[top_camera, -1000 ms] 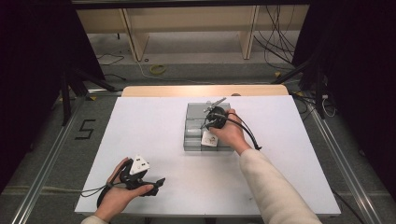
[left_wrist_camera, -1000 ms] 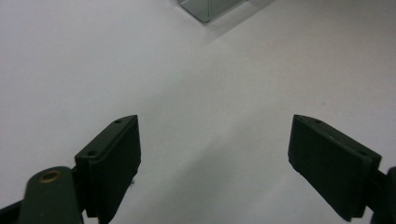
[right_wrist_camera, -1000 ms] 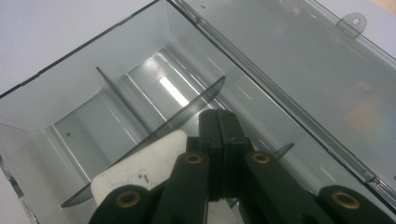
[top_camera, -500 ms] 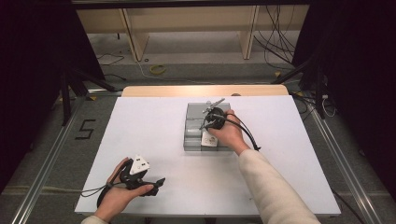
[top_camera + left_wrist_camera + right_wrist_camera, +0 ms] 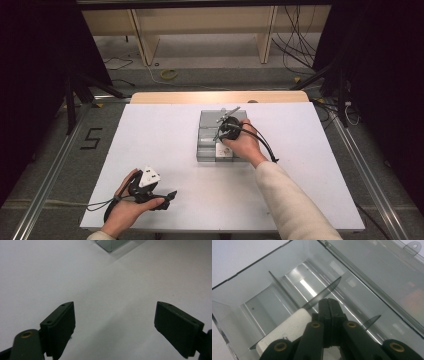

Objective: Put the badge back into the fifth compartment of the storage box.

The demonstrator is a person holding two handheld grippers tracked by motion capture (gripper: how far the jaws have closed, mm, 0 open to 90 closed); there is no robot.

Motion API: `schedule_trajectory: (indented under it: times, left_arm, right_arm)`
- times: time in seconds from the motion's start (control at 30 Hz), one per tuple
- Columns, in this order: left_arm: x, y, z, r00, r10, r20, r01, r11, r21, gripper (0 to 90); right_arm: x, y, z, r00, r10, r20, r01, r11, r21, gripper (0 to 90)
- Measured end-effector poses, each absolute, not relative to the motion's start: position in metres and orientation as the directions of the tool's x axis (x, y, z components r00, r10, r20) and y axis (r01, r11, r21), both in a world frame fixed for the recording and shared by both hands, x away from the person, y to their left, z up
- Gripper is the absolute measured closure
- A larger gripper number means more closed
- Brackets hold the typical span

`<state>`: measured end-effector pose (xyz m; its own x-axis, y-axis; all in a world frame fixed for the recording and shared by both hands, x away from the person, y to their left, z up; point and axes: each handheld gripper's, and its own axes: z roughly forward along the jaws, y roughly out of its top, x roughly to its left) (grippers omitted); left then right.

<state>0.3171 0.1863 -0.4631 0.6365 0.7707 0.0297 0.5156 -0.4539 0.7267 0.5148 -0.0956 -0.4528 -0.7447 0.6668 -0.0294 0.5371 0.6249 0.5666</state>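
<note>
A clear plastic compartment box (image 5: pixel 207 145) stands open on the white table, its lid (image 5: pixel 382 272) folded back. My right gripper (image 5: pixel 328 301) reaches down into it with jaws pressed together and nothing between them. Its tips sit against a thin clear divider (image 5: pixel 332 286). A white block (image 5: pixel 287 327) lies in the same compartment, just beside the left jaw. From above, the right gripper (image 5: pixel 223 134) is over the middle of the box. My left gripper (image 5: pixel 169 196) rests near the table's front left edge; its jaws (image 5: pixel 115 325) stand wide apart over bare table.
The white table (image 5: pixel 310 150) has free room around the box. A wooden strip (image 5: pixel 175 97) runs along the far edge. Cables lie on the floor beyond, and dark stands flank both sides.
</note>
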Motion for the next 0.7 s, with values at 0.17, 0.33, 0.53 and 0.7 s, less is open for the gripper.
schedule_trajectory:
  times: [0.17,0.33,0.53,0.7]
  left_arm:
    - [0.3175,0.1866,-0.4631,0.641,0.767,0.036,0.512,-0.462,0.724,16.5]
    - [0.3174,0.1864,-0.463,0.64,0.767,0.037,0.512,-0.462,0.724,16.5]
    - [0.3174,0.1863,-0.4629,0.641,0.767,0.037,0.512,-0.462,0.724,16.5]
    - [0.3173,0.1863,-0.4629,0.641,0.767,0.037,0.511,-0.463,0.724,16.5]
  right_arm:
    - [0.5133,-0.0964,-0.4539,-0.747,0.665,-0.028,0.535,0.625,0.569,90.0]
    - [0.5094,-0.0948,-0.4545,-0.751,0.66,-0.029,0.53,0.629,0.569,90.0]
    - [0.5079,-0.0936,-0.4511,-0.75,0.661,-0.037,0.521,0.624,0.583,90.0]
    - [0.5059,-0.0946,-0.4478,-0.744,0.667,-0.042,0.519,0.616,0.593,90.0]
